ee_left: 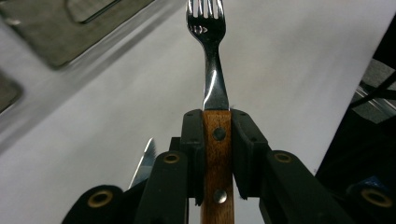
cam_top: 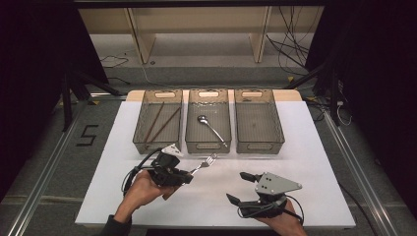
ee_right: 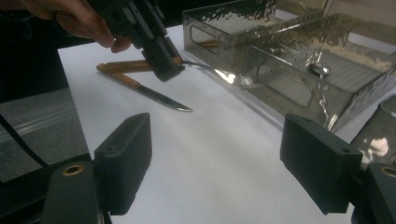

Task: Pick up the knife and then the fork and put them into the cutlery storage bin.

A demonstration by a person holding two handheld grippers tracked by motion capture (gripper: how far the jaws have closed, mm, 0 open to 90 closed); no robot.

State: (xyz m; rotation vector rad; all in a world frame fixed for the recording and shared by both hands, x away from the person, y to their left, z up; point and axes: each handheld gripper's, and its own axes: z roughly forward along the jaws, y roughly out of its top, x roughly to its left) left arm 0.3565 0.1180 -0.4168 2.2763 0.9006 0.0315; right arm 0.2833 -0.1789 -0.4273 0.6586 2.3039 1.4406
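A fork with a wooden handle is clamped in my left gripper, tines pointing toward the bins and lifted off the white mat. In the left gripper view the jaws press both sides of the fork handle, and a knife blade lies on the mat below. The right gripper view has that knife flat on the mat under the left gripper. My right gripper stands open at the front right with nothing between its pads.
Three clear bins stand in a row at the back of the white mat. The left bin holds brown chopsticks, the middle bin a spoon, and the right bin nothing.
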